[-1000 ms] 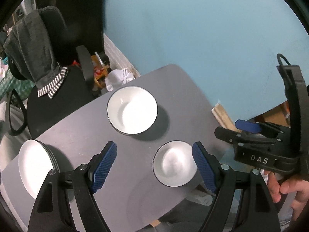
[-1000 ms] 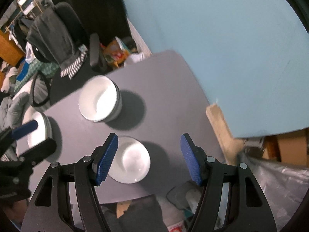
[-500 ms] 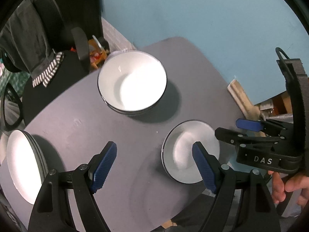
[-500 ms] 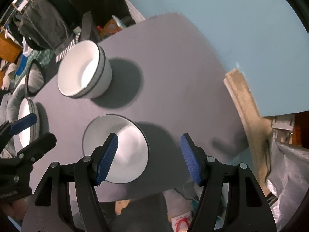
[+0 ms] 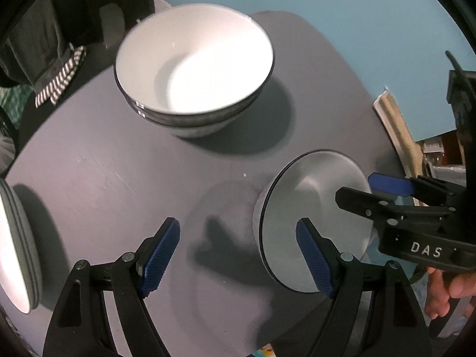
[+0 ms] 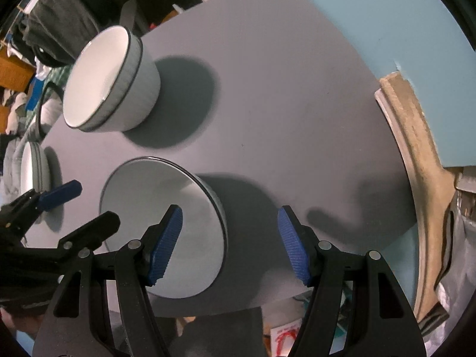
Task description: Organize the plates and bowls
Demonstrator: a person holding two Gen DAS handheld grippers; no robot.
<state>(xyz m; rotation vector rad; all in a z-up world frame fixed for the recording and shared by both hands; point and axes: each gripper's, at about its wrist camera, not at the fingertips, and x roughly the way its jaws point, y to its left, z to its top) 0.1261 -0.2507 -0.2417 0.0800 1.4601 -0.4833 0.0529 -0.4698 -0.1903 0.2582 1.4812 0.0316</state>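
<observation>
Now much lower over the counter (image 5: 98,184) than a second ago: both grippers down close, the dishes looming larger in both wrist views. Left gripper (image 5: 238,255) with fingers spread wide and nothing between them, its right finger over the near rim of the small bowl (image 5: 309,208), no contact visible. Right gripper (image 6: 229,247) likewise apart and empty, its left finger hanging over that same bowl, the other over bare counter to the right of it. Probably means a pick-up of the small bowl is at hand, with nesting into the bowl stack the likely follow-on; no grasp yet.

Counted: one small bowl alone, near the front edge of the counter. One stack of large bowls (image 5: 193,65) beyond the small bowl and to its left, seemingly two or three nested, judging by the rims, though blur leaves that unsure. One stack of plates (image 5: 17,244) far left of the small bowl at the counter's edge, several deep, exact number unreadable. Two grippers.
</observation>
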